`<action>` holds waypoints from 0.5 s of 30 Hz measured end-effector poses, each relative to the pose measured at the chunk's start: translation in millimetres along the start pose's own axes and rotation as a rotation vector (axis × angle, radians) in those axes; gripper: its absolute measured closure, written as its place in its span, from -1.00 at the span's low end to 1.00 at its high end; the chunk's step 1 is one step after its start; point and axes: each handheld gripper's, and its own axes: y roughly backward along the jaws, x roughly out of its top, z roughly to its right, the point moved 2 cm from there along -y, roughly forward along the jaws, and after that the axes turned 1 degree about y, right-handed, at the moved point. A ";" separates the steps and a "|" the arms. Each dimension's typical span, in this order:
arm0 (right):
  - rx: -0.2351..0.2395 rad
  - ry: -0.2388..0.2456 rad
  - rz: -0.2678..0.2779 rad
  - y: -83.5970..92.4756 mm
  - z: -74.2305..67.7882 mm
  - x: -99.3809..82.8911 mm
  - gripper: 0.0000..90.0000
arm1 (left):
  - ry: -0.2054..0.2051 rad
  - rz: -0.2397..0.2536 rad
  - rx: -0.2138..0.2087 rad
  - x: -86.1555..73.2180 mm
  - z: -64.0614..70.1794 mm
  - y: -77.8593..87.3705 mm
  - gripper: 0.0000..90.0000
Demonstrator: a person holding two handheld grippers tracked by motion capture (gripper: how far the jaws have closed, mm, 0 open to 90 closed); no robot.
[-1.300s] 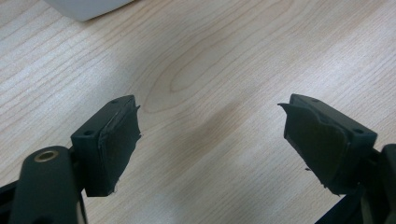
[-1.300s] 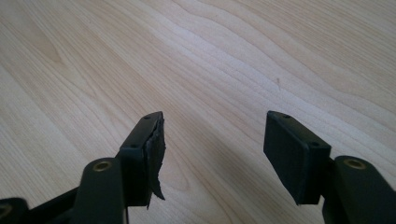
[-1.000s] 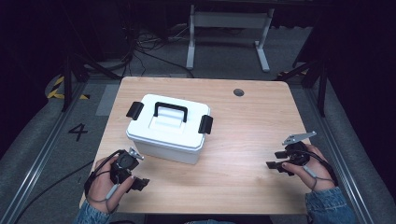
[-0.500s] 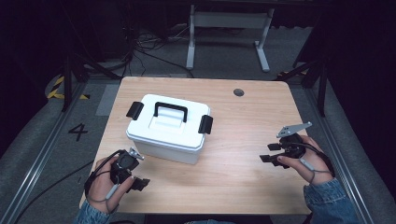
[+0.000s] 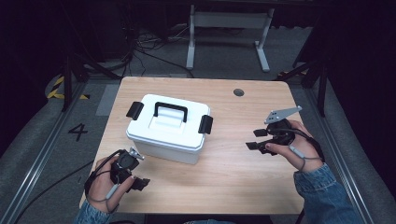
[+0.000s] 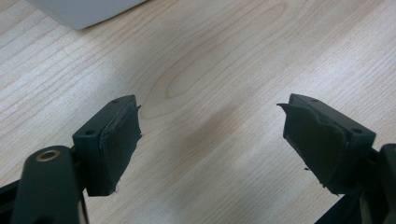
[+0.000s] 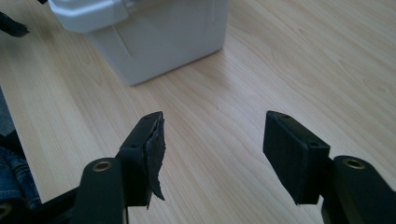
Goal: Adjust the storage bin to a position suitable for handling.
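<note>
2 hand-held grippers, left and right, gape empty beside the white box on the table.

Your white lidded box sits on the left half of the wooden table, turned a little askew to its edges. Its lid is on, with a black handle lying flat across the top and a black latch at each end (both look folded down). It stands upright, untouched.
</note>
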 end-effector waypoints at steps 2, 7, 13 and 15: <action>0.007 0.010 0.008 -1.5 -1.8 9.0 -0.12 | 0.002 -0.001 0.002 -0.4 0.1 0.3 -0.56; 0.027 0.029 0.025 -6.5 -6.1 32.0 -0.11 | -0.001 -0.002 0.008 -4.4 -0.2 -0.2 -0.55; 0.040 0.067 0.038 -12.7 -14.4 57.2 -0.11 | 0.003 0.004 0.006 -5.7 -0.2 1.8 -0.54; 0.050 0.081 0.039 -15.6 -17.6 66.7 -0.11 | -0.005 0.004 0.007 -5.0 -0.7 1.4 -0.54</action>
